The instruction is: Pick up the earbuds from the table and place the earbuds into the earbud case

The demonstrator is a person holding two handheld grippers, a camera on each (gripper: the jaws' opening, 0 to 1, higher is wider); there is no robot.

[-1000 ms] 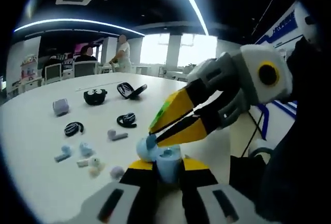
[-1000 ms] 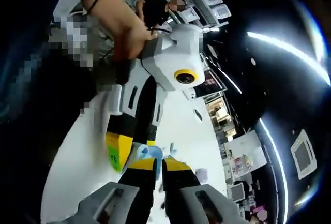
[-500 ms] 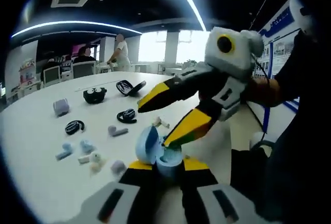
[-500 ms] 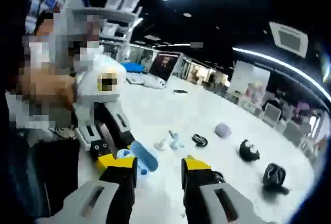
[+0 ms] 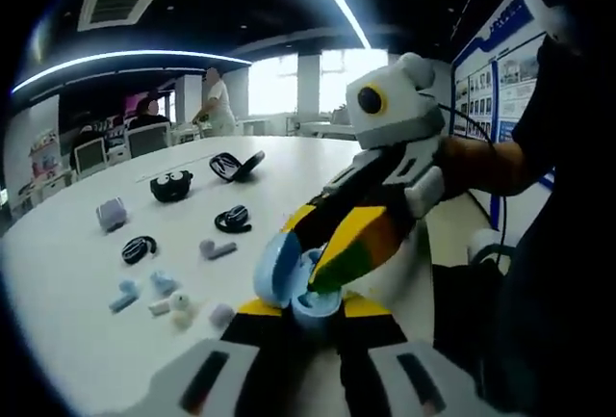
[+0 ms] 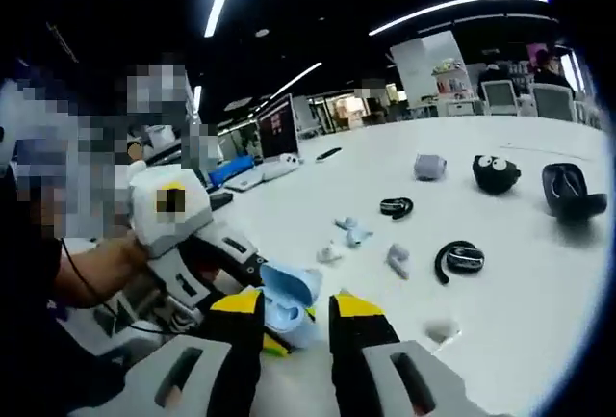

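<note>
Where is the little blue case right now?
The open blue case sits low in the left gripper view, gripped by the left tool, with the right tool reaching into it.

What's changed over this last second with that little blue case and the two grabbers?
The right gripper let go of the blue earbud it carried to the open blue case; its fingers opened, then drew together over the case. The left gripper kept clamping the case. Earbuds and cases on the table stayed put.
</note>
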